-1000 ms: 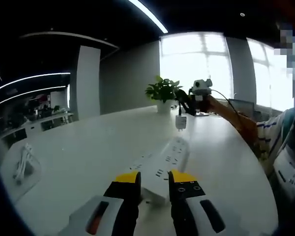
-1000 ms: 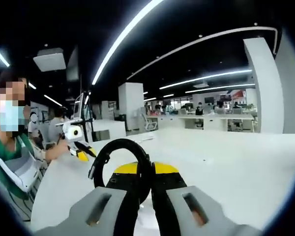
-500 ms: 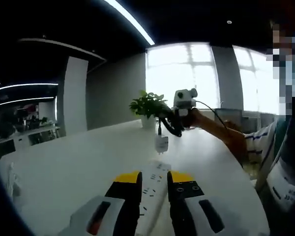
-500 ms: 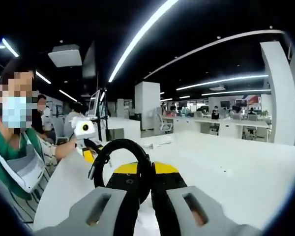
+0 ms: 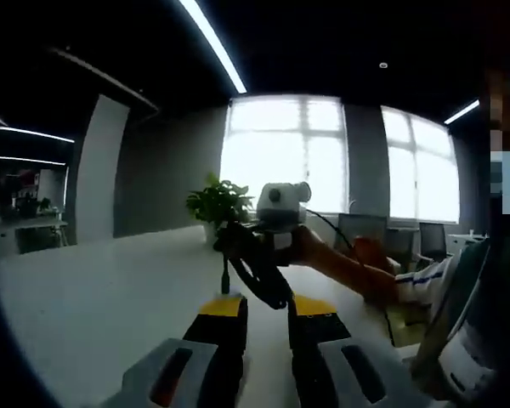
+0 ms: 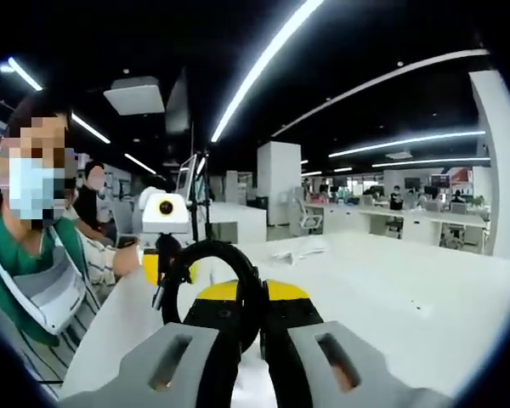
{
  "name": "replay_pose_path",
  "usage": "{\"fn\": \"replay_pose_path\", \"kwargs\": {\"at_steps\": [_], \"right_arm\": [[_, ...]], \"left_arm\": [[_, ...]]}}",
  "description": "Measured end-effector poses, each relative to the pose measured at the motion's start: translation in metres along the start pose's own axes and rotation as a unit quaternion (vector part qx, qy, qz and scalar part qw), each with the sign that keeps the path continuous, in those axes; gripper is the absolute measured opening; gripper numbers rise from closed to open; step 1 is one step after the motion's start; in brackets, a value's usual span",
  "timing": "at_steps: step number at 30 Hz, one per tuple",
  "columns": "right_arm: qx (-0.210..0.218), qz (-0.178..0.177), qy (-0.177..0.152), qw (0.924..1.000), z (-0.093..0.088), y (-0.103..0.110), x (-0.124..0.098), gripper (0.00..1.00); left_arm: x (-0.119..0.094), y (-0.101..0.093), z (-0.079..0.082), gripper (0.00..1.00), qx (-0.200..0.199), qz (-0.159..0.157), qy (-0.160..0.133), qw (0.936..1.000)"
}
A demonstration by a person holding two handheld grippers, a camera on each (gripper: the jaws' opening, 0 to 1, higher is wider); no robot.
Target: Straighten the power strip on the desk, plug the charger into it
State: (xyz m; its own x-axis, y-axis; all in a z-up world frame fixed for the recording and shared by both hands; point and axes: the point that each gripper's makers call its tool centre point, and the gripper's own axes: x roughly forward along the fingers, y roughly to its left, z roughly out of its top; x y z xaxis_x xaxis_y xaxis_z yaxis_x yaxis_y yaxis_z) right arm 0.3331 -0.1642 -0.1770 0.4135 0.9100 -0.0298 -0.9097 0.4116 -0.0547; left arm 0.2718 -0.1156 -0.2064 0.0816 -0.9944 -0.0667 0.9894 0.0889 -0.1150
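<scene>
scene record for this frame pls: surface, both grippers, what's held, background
surface: white desk
left gripper: jaws close together, nothing visible between them
right gripper: shut on black cable, which loops up between its jaws
right gripper, left gripper view: just ahead of the left jaws, cable looped below it
background: potted plant, windows

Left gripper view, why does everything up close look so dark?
Left gripper view: bright windows behind backlight the scene, leaving the right gripper and plant dim and soft. Right gripper view: ceiling light strips light the desk evenly.
</scene>
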Motion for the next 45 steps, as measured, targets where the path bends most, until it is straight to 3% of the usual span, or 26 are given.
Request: {"fn": "replay_pose_path", "kwargs": {"at_steps": [7,15,25,45], "right_arm": [[-0.008,0.019,-0.003,0.9998,0.002,0.011,0.008,0.07],[-0.011,0.022,-0.024,0.9994,0.012,0.012,0.009,0.07],[-0.013,0.019,-0.040,0.9989,0.013,0.013,0.007,0.07],[-0.016,0.003,-0.026,0.9995,0.007,0.013,0.023,0.07]], "left_arm": [[0.006,-0.008,0.004,0.19,0.013,-0.015,-0.003,0.9998],[0.010,-0.015,0.013,0.18,0.006,-0.023,-0.017,0.9996],[0.021,-0.024,0.015,0.18,0.011,-0.022,-0.010,0.9996],[0.027,-0.024,0.017,0.18,0.019,-0.014,-0.005,0.9997]]}}
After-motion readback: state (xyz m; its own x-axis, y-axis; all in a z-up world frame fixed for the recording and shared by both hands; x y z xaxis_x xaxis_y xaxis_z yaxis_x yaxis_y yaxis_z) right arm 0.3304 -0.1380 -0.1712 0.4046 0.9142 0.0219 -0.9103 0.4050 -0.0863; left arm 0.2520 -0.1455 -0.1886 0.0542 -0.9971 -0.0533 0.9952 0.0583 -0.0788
